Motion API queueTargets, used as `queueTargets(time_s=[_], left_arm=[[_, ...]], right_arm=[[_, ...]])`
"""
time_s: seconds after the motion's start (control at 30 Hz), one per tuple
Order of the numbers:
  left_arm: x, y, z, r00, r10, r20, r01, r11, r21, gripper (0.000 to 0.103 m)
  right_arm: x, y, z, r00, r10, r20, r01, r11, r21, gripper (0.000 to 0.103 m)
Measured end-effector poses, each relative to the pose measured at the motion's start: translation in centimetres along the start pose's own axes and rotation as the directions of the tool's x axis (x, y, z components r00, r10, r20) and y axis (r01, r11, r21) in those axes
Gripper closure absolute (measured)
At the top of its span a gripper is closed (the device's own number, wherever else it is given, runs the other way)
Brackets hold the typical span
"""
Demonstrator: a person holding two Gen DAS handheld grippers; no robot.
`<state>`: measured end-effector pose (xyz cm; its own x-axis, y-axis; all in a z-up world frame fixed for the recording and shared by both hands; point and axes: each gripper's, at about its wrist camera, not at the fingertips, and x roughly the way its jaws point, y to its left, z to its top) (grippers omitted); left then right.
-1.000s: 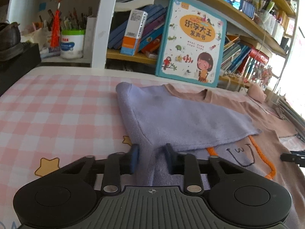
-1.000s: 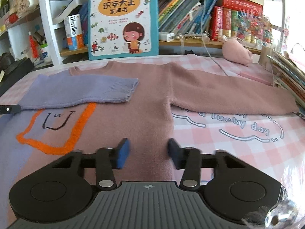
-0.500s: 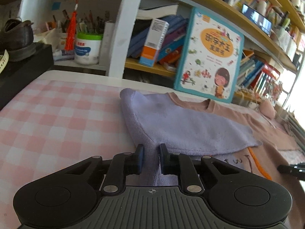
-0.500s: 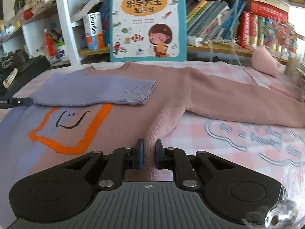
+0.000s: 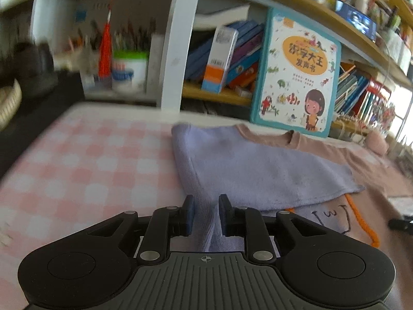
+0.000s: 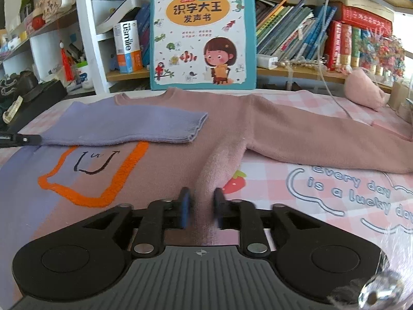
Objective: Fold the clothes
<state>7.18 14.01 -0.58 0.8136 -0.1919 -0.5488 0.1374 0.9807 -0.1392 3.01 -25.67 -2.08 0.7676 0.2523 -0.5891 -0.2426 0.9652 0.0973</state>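
Your pink and lilac knitted sweater (image 6: 165, 170) lies flat on the pink checked tabletop (image 5: 85, 165), its lilac left sleeve (image 6: 129, 126) folded across the chest. Your left hand-held gripper (image 5: 205, 215) has just been opening and stands narrow, a raised lilac ridge of the sweater's side between its blue pads. Your right hand-held gripper (image 6: 201, 208) has likewise just been opening, narrow, with a pinched-up pink fold between its jaws.

- Sweater (image 6: 180, 160) lies flat on the table (image 6: 322, 180).
- One sleeve (image 6: 129, 129) is folded over its chest, the other (image 6: 322, 142) stretched rightward.
- Book (image 6: 202, 33) stands behind the collar.
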Motion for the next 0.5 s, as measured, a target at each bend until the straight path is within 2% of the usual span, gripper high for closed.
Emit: queueTargets(time_s=[0.1,0.17,0.23,0.4,0.47,0.5], left_arm=[[-1.8,-1.3,0.6,0.998,0.011,0.064,-0.015,0.997,0.07,0.072],[-2.7,-2.3,0.7,0.995,-0.007,0.099,-0.003,0.995,0.1,0.058],[-3.1,-3.4,0.5,0.993,-0.029,0.117,0.015,0.992,0.122,0.049],[-2.7,-5.5,-0.3,0.991,-0.09,0.101,0.075,0.987,0.146,0.04],[-2.5,-6.2,-0.8,0.99,-0.109,0.091,0.094,0.983,0.157,0.037],[-2.5,-6.6,-1.0,0.99,-0.115,0.087,0.099,0.981,0.169,0.036]], right_arm=[[-0.7,-0.5,-0.2,1.0,-0.015,0.019,0.015,1.0,0.007,0.063],[-1.1,-0.7,-0.2,0.999,-0.032,0.034,0.032,0.999,0.011,0.058],[-1.5,-1.0,-0.2,0.998,-0.047,0.048,0.046,0.999,0.017,0.053],[-2.5,-1.4,-0.3,0.994,-0.081,0.075,0.08,0.997,0.02,0.039],[-2.8,-1.6,-0.3,0.991,-0.101,0.085,0.1,0.995,0.022,0.029],[-3.0,-1.7,-0.4,0.99,-0.112,0.09,0.11,0.994,0.024,0.028]])
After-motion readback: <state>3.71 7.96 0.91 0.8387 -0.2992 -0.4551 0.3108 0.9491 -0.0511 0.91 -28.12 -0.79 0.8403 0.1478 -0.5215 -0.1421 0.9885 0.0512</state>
